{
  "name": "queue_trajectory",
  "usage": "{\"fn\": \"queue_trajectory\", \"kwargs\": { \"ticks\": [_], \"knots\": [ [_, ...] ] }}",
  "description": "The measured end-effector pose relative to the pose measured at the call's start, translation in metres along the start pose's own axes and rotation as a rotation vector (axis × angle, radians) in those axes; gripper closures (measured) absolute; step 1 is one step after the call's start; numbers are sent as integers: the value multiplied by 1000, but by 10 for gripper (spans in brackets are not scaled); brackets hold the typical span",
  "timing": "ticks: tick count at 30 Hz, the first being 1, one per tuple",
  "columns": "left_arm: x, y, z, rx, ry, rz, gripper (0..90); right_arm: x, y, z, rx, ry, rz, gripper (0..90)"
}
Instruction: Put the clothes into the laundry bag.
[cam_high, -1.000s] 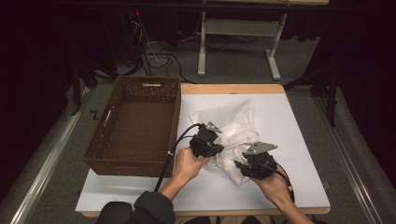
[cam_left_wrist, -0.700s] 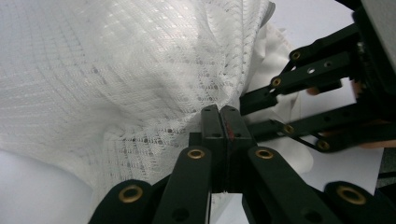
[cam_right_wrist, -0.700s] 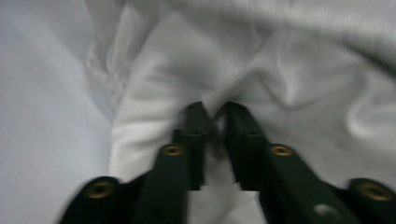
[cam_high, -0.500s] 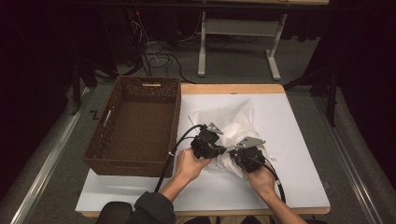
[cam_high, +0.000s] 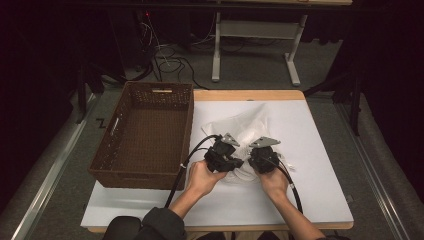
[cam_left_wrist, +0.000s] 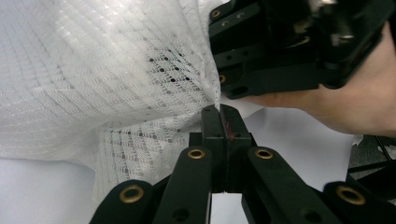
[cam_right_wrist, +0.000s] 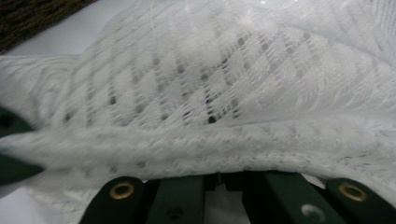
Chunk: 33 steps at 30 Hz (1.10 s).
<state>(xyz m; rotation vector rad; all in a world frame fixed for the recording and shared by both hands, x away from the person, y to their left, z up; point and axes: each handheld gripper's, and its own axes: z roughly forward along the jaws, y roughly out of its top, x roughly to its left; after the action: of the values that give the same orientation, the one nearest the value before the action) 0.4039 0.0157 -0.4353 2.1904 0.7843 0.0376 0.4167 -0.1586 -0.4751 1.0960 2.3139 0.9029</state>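
Plainly, left tongs (cam_left_wrist: 219, 112) pinch the white mesh cloth (cam_left_wrist: 93, 79); right tongs (cam_high: 262, 159), just opening slightly, seemingly grip it; no writing legible.

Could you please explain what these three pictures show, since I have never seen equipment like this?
A person at a table holds a hand tool with two black jaws in each hand. The high view looks down from above; the other two pictures come from small cameras riding on each tool, looking along its jaws. On the white tabletop lie a brown wicker basket and a white mesh cloth. The left gripper has its jaws shut on an edge of the cloth. The right gripper sits close beside it; its jaws have just been closing, and cloth drapes over them in its own view, so its grip cannot be judged.
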Motion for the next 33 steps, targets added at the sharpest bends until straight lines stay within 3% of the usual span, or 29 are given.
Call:
{"fn": "queue_trajectory", "kwargs": {
  "ticks": [4, 6, 9, 12, 16, 24, 33],
  "knots": [
    [1, 0, 3, 8, 29, 0, 893, 2, -2, -10, 11, 31, -14, 752],
    [1, -1, 4, -1, 33, -10, 892, 4, -5, -19, 25, 38, -46, 671],
    [4, -2, 4, -2, 34, -20, 890, 3, -13, -36, 32, 39, -93, 638],
    [6, -3, 4, -12, 30, -35, 889, -4, -24, -52, 24, 42, -96, 616],
    [6, -3, 5, -8, 36, -32, 889, -20, -38, -65, 24, 22, -65, 610],
    [7, -4, 5, -6, 40, -35, 888, -53, -48, -67, 49, -59, 7, 630],
    [7, -4, 3, -23, 46, -40, 889, -70, -60, -55, 107, -56, 79, 614]
  ]
}}
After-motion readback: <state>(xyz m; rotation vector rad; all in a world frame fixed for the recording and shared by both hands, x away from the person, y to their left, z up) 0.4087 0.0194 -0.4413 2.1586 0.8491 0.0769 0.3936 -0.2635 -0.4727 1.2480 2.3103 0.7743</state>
